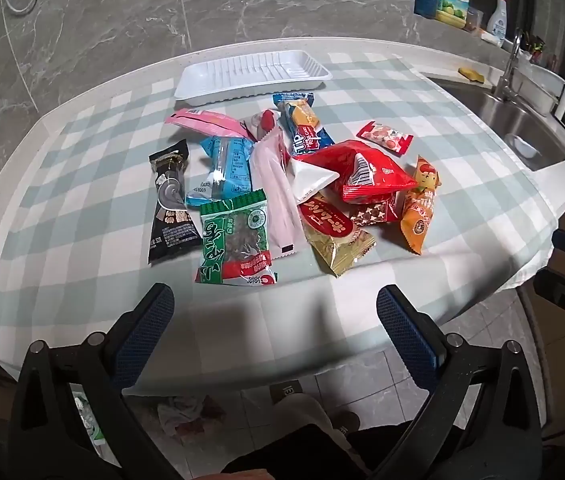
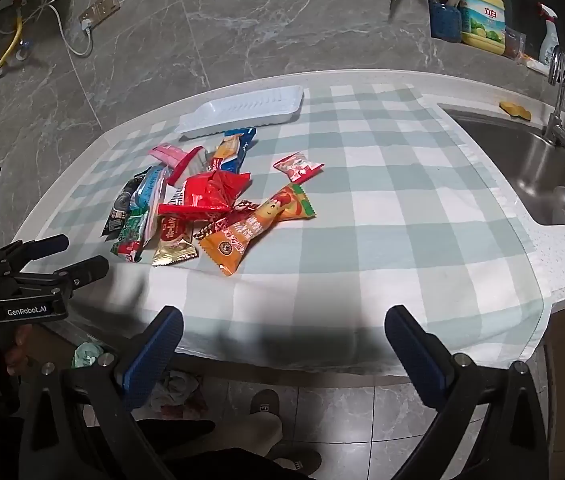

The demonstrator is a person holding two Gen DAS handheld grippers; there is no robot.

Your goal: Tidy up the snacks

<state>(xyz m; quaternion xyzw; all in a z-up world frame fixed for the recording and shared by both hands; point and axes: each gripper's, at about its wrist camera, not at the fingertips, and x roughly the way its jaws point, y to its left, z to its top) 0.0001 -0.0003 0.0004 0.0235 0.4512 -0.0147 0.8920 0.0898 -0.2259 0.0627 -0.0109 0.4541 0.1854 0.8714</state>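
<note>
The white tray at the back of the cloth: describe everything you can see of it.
The white tray is a shallow rectangular dish of what looks like thin moulded plastic, with a raised rim, rounded corners and parallel ribs across its floor. It sits flat and upright on the checked cloth, at the far edge near the wall, just behind the pile of snacks. Nothing lies in it. The nearest blue packet reaches close to its front rim; contact cannot be judged.

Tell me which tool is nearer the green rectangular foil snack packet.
Left. The left tool hangs open just short of the green rectangular foil snack packet; the right tool, also open, sits farther right.
</note>
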